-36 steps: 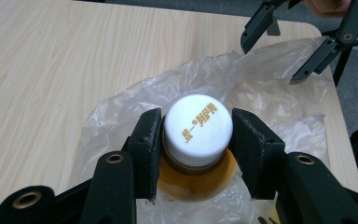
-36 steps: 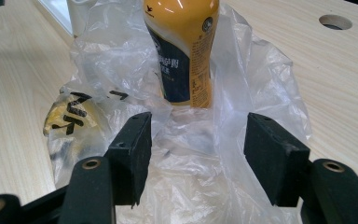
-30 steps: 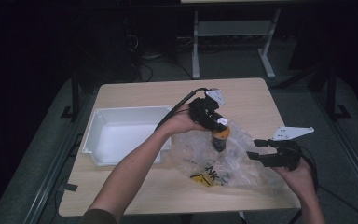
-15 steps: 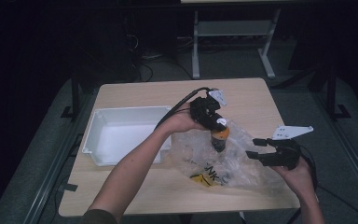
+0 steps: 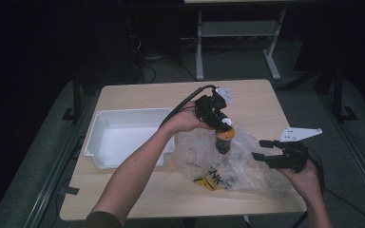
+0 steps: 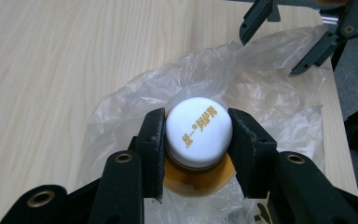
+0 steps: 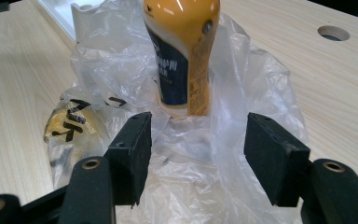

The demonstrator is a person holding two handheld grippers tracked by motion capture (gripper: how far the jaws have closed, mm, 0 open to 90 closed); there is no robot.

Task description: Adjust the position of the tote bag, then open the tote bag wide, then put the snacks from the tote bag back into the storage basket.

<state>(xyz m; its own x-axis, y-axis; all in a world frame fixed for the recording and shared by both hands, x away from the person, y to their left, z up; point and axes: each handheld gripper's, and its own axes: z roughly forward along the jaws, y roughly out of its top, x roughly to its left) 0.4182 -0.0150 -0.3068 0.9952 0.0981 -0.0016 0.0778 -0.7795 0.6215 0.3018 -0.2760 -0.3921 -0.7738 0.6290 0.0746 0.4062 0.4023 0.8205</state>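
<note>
An orange bottle [image 5: 224, 138] with a dark label and a white cap [image 6: 198, 131] stands upright in the mouth of a crumpled clear plastic bag [image 5: 228, 168] on the table. My left gripper [image 5: 224, 124] comes down on it from above. Its jaws have just been closing, and the pads [image 6: 154, 140] now press on both sides of the cap. My right gripper [image 5: 257, 149] hovers at the bag's right side, open. In the right gripper view, loose plastic [image 7: 121, 60] lies between its jaws [image 7: 196, 149] and the bottle [image 7: 184, 56] stands just beyond them.
A white tray [image 5: 92, 142] sits on the left half of the wooden table [image 5: 147, 95], its corner touching the bag. Something yellow with black print [image 5: 208, 179] lies inside the bag near the front. The table's right edge is close behind my right hand.
</note>
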